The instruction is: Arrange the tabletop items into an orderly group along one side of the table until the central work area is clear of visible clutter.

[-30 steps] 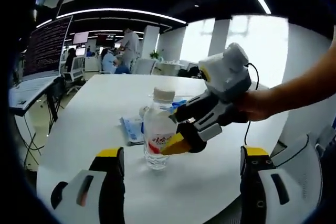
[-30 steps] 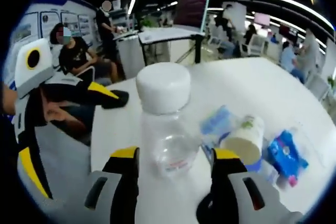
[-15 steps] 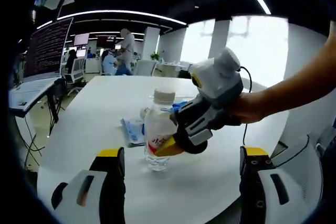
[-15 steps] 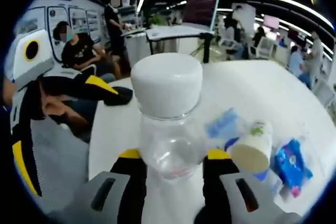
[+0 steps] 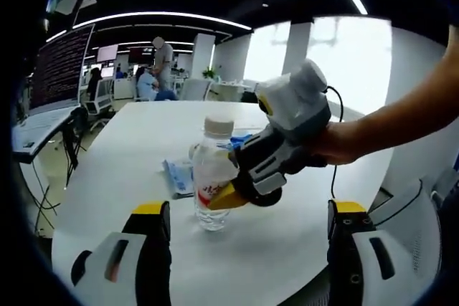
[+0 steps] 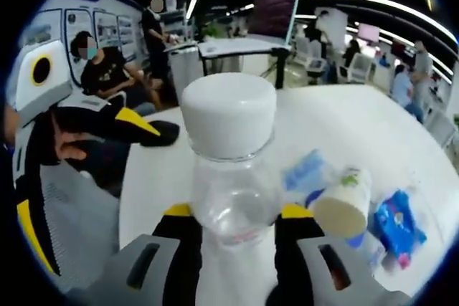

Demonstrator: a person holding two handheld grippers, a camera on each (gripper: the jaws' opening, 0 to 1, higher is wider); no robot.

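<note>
The right gripper (image 5: 228,193) has closed its jaws around the clear water bottle (image 6: 233,198) standing upright on the white table (image 5: 129,155); 1 second ago they flanked it loosely. It looks ready to move aside. The left gripper (image 5: 247,238) hangs open nearby.

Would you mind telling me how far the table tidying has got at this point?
Nothing looks grouped at a side yet. In hand: the right gripper is closed on the clear water bottle, which stands upright on the white table. The left gripper is open. Left: the tipped cup, blue packet and blue wipes pack lie loosely mid-table.
</note>
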